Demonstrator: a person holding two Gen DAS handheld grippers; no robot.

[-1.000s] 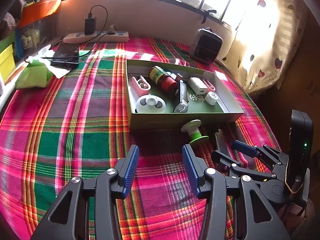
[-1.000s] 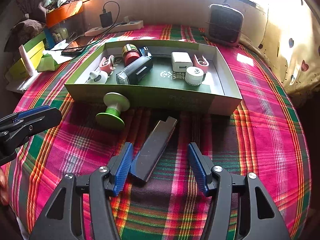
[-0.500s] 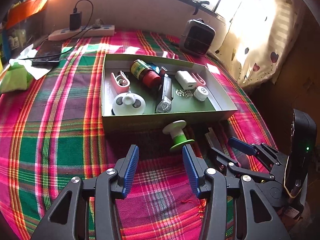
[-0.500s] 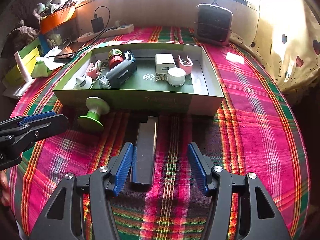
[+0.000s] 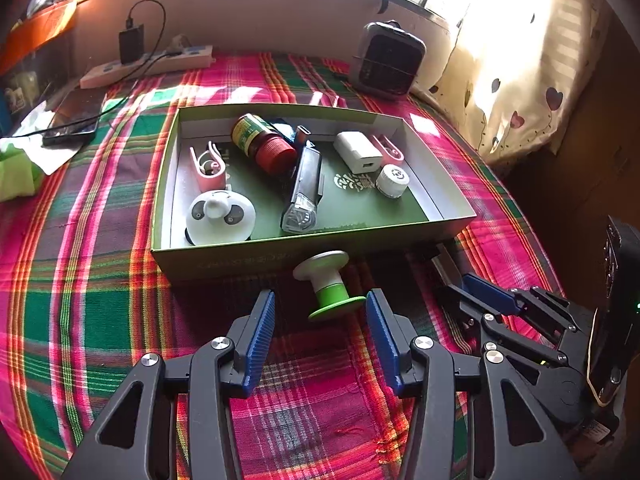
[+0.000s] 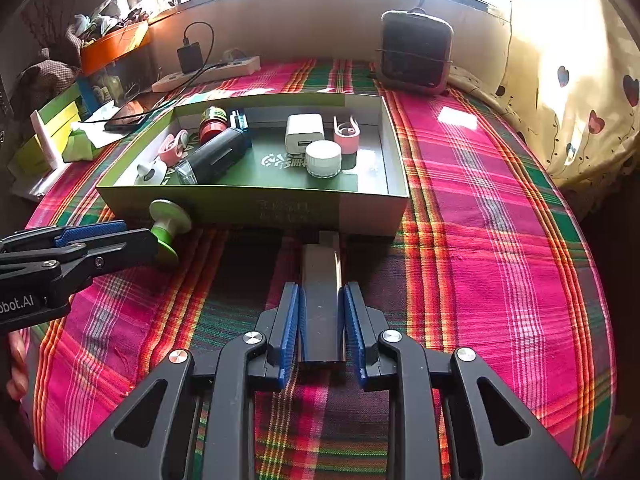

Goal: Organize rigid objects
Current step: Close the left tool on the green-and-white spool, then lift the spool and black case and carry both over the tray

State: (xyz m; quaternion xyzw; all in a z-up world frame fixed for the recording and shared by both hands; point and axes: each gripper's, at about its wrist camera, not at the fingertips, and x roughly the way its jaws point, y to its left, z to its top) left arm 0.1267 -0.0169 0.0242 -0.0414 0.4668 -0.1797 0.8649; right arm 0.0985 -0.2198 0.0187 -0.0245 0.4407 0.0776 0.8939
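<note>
Evidently the right gripper (image 6: 322, 320) had just closed on the grey bar's (image 6: 321, 280) near end; lifted so, it risked tipping against the tray (image 6: 248, 206). Left gripper (image 5: 320, 332) stood open, empty.

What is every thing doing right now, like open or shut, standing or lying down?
Left claw: open, holding nothing.
Right claw: just closed, pads on the dark flat bar.
Green spool: tipped on the cloth, outside the box.
Green box: open, no lid.
Red-capped bottle: lying down in the box.
Black charger: plugged into the power strip.
</note>
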